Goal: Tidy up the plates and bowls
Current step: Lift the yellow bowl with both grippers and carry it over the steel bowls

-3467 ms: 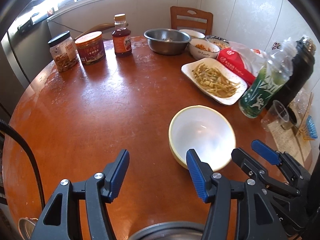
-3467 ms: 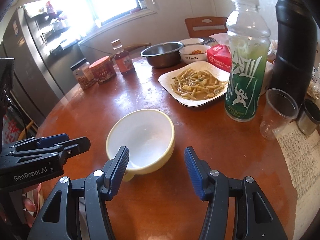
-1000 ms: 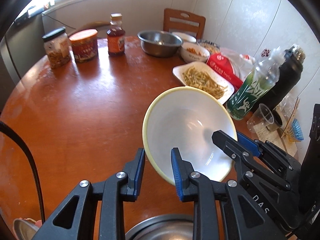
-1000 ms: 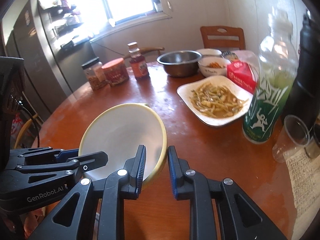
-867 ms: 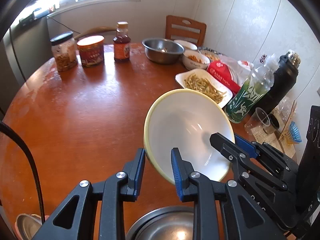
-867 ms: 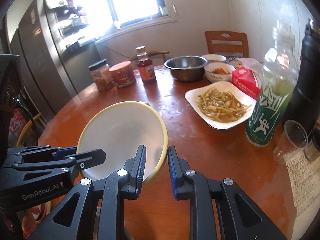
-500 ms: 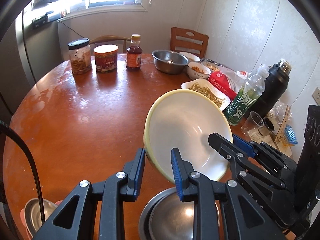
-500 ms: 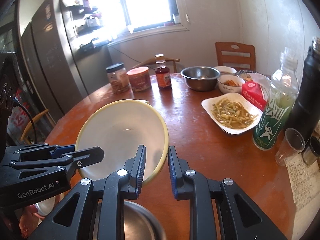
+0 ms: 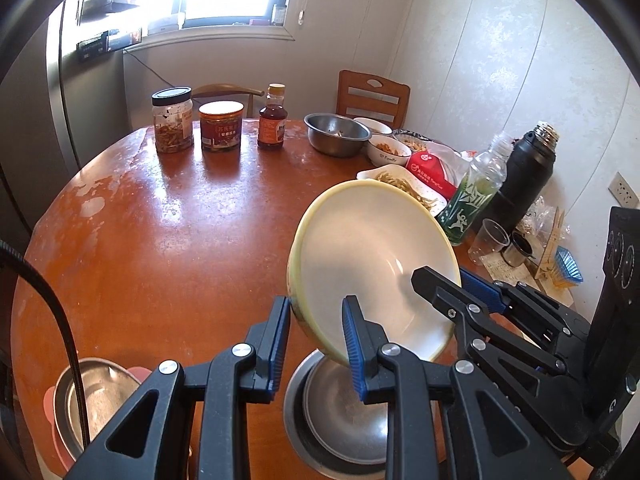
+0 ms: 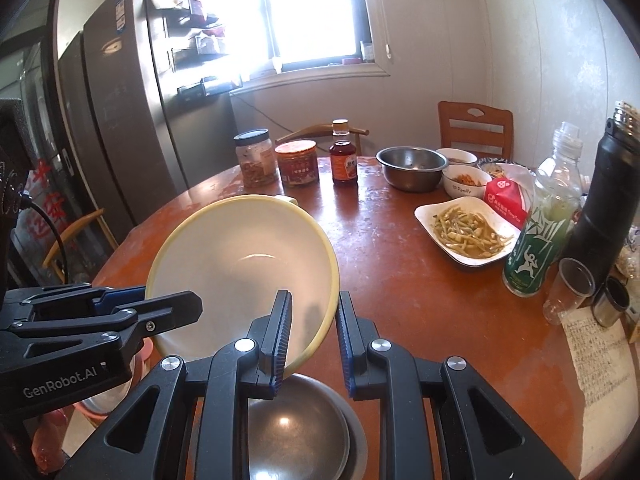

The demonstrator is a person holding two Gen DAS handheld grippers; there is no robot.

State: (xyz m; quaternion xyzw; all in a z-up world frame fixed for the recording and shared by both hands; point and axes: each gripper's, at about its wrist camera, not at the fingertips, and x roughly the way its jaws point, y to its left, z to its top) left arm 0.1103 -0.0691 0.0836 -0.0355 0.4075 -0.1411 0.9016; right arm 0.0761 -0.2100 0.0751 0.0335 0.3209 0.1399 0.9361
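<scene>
Three steel bowls (image 9: 338, 134) show, perhaps four; the nested pair at six o'clock is unclear. One yellow bowl (image 9: 372, 240), two jars (image 9: 172, 120), three bottles (image 9: 474, 192).

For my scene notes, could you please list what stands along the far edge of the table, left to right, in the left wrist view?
Black-lidded jar → orange-lidded jar → sauce bottle → steel bowl → small white bowl of food.
</scene>
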